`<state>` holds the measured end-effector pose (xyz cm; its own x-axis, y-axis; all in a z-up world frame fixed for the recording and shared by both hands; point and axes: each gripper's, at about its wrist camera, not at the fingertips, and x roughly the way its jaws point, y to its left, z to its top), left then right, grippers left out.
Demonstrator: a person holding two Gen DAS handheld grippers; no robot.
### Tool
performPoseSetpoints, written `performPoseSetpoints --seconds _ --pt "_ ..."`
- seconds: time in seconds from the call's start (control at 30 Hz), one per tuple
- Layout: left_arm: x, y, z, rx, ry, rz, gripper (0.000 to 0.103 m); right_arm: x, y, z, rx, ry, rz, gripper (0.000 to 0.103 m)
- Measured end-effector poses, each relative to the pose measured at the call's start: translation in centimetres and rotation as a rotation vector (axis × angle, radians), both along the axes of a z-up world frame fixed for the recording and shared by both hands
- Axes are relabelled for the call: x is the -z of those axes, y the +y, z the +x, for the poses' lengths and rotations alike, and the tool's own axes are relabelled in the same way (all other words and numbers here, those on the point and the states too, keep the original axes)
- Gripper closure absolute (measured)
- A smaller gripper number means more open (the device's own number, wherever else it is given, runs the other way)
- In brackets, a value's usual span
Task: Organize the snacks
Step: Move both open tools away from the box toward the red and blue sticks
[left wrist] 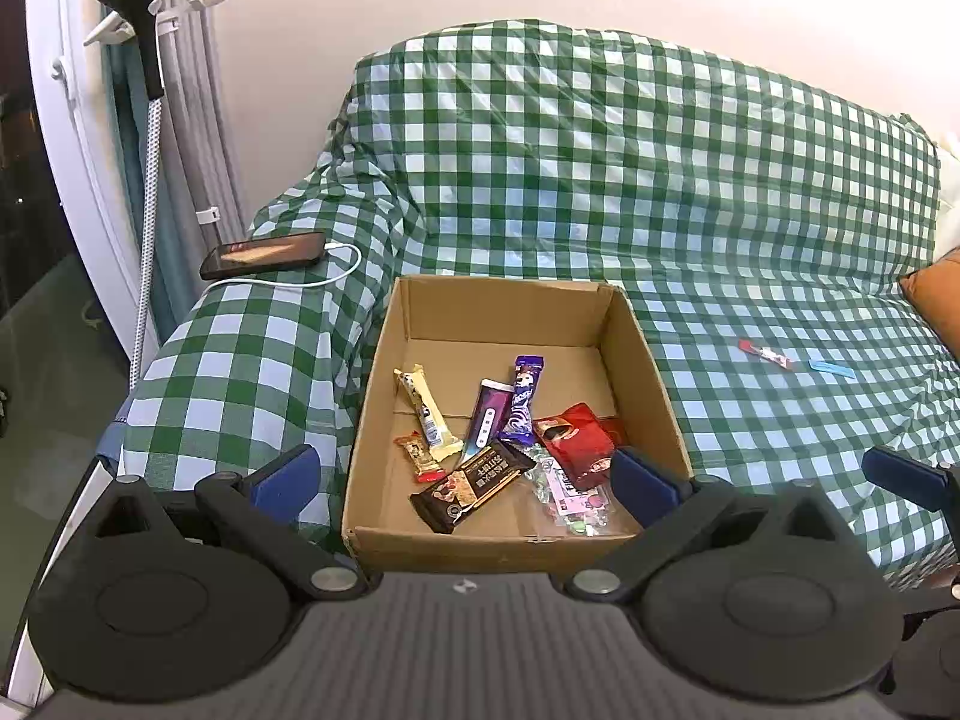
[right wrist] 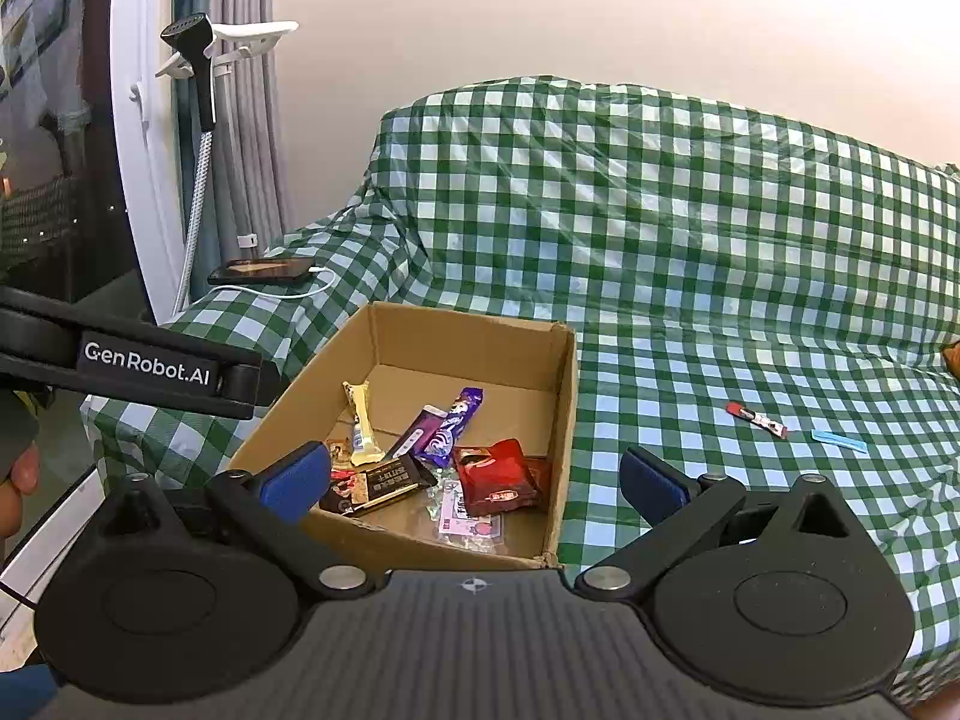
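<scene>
An open cardboard box (left wrist: 504, 306) (right wrist: 567, 396) stands on the green-checked sofa and holds several snacks: a cream bar (left wrist: 423, 411), a purple bar (left wrist: 523, 402), a dark chocolate bar (left wrist: 471, 483) (right wrist: 378, 483) and a red pouch (left wrist: 573, 444) (right wrist: 495, 477). A small red-and-white snack (left wrist: 766, 354) (right wrist: 757, 419) and a light blue one (left wrist: 831, 368) (right wrist: 839, 440) lie on the seat to the right of the box. My left gripper (left wrist: 465, 480) is open and empty at the box's near edge. My right gripper (right wrist: 474, 480) is open and empty, over the box's right side.
A phone (left wrist: 264, 253) (right wrist: 264, 270) on a white cable lies on the sofa's left armrest. A garment steamer pole (left wrist: 147, 192) and curtains stand at the left. An orange cushion (left wrist: 936, 300) sits at the far right. The left gripper's body (right wrist: 150, 369) crosses the right wrist view.
</scene>
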<state>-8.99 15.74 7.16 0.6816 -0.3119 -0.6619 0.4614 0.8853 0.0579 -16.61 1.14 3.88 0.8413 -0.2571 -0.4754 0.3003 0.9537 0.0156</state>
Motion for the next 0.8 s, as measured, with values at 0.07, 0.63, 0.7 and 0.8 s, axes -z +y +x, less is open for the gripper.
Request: performPoseSetpoints --seconds 0.07,0.63,0.7,0.8 --pt "0.0 0.0 0.0 0.002 0.0 0.0 0.0 0.0 -0.2 -0.2 0.003 -0.003 0.003 0.001" --pt "1.6 -7.9 1.9 0.083 0.037 0.085 0.0 2.5 -7.7 -0.5 0.124 0.016 0.089 0.001" --pt "1.9 -9.9 2.3 0.11 0.044 0.101 0.0 3.1 -9.1 -0.8 0.169 0.022 0.095 0.001" --pt "2.5 -13.0 3.1 0.15 0.051 0.116 0.0 3.8 -11.3 -1.3 0.239 0.029 0.108 0.001"
